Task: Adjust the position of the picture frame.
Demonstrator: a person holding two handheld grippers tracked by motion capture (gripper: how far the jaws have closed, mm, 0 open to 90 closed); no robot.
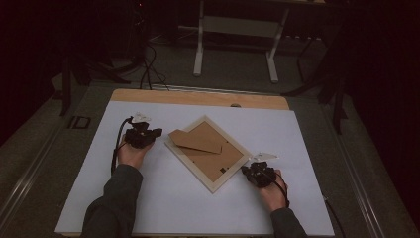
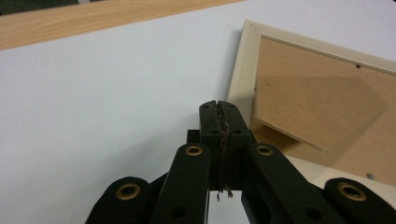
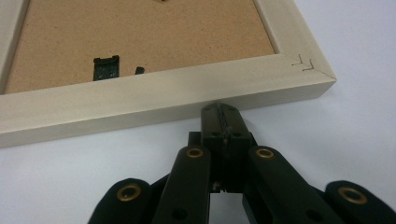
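Only one legible mark: "ID" in large dark letters on the grey floor (image 1: 79, 122) left of the bench (image 1: 198, 213), seen in the high view. Picture frame (image 3: 163, 95) carries no readable text; in the right gripper view its near corner shows a few short pencil-like strokes, not letters as far as I can tell. The black clip (image 3: 106, 67) on the backing board is blank.
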